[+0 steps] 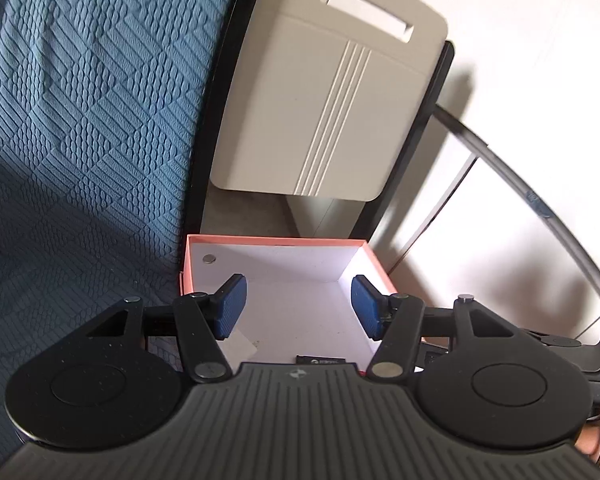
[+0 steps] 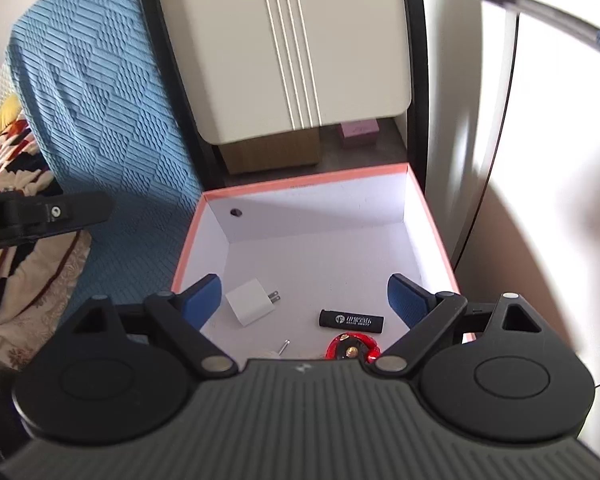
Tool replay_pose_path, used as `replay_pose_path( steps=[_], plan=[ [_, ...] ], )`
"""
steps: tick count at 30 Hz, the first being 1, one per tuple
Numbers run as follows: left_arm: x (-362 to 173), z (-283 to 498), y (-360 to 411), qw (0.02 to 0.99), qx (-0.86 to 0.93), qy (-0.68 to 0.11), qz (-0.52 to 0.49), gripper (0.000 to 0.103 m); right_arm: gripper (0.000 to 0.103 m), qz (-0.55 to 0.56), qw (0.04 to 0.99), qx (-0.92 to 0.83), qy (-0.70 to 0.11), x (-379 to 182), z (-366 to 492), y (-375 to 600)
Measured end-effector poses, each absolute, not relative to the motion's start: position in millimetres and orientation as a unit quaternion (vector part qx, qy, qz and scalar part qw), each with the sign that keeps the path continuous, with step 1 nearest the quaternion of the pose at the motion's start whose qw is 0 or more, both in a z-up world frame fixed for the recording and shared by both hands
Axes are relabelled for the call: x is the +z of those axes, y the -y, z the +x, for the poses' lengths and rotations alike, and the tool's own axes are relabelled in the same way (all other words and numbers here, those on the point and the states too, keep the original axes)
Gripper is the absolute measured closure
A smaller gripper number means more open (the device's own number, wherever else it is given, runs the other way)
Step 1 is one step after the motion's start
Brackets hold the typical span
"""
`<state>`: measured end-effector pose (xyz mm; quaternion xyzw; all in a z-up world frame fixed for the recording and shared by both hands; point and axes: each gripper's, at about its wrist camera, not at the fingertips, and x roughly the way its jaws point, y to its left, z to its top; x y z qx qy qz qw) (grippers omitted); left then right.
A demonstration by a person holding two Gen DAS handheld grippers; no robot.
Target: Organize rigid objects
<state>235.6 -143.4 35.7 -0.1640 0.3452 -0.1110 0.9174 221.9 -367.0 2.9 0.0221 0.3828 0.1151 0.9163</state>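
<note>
Pink-rimmed cardboard box [image 2: 308, 178] holds a white cube charger [image 2: 249, 301] and black cylinder [image 2: 351, 321]; left tool [image 1: 299, 307] and right tool [image 2: 305, 301] gape empty.

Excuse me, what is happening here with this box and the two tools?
A person holds two grippers above an open pink box standing beside a blue bed cover. Both the left gripper and the right gripper are open and hold nothing. On the box floor lie a white charger, a black tube, a red round thing and a small pin.
</note>
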Motion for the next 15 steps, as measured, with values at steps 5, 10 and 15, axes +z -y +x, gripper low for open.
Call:
replay_pose_path(
  steps=[5, 10, 15],
  plan=[
    [55.3, 212.3, 141.4, 0.924, -0.118, -0.329, -0.157, 0.039, 0.011, 0.014, 0.925, 0.113, -0.362, 20.5, 193.4, 360.2],
    [69.4, 187.7, 135.7, 0.928, -0.122, -0.313, -0.161, 0.039, 0.011, 0.016, 0.931, 0.110, -0.348, 31.1, 167.3, 357.8],
    [69.6, 164.0, 135.5, 0.926, -0.131, -0.315, -0.162, 0.039, 0.011, 0.018, 0.934, 0.100, -0.341, 38.0, 140.5, 358.3]
  ],
)
